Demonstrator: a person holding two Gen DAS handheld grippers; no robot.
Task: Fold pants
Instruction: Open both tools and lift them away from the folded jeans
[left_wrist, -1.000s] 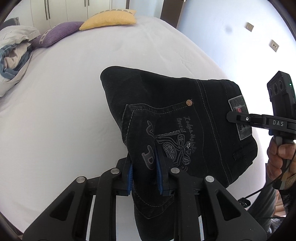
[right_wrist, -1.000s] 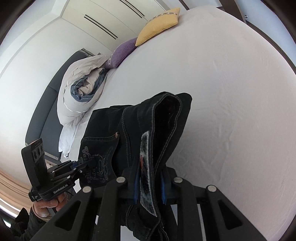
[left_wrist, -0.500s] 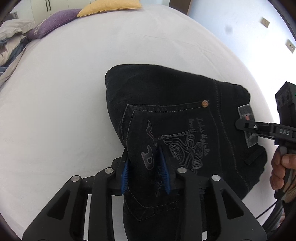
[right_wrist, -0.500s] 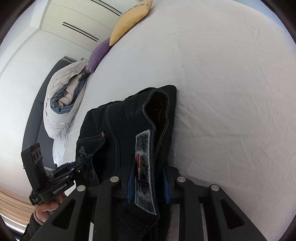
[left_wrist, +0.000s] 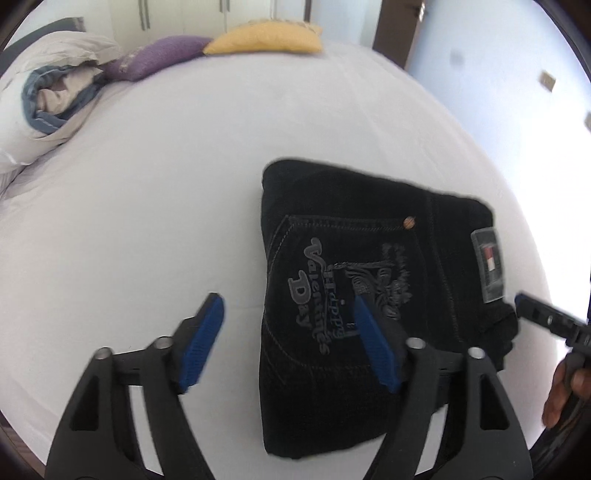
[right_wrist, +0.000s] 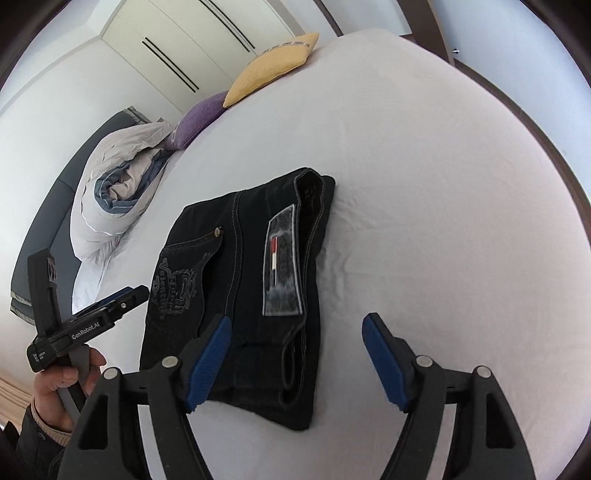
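Observation:
The black jeans (left_wrist: 354, 266) lie folded flat on the white bed, back pocket with grey embroidery and a grey waistband patch facing up; they also show in the right wrist view (right_wrist: 251, 280). My left gripper (left_wrist: 288, 325) is open, empty, just above the near left edge of the jeans. My right gripper (right_wrist: 297, 343) is open, empty, above the near waistband end. The left gripper also shows at the left of the right wrist view (right_wrist: 110, 306), and the right gripper's tip shows at the right of the left wrist view (left_wrist: 546, 317).
The bed sheet (left_wrist: 147, 221) stretches wide around the jeans. A bunched duvet (left_wrist: 44, 103), a purple cushion (left_wrist: 159, 61) and a yellow cushion (left_wrist: 266, 37) lie at the far end by the wardrobe. The bed's dark frame edge (right_wrist: 535, 122) runs along the right.
Both grippers have opened and let go of the jeans, which now lie flat on the bed. Both grippers have pulled back a little toward me.

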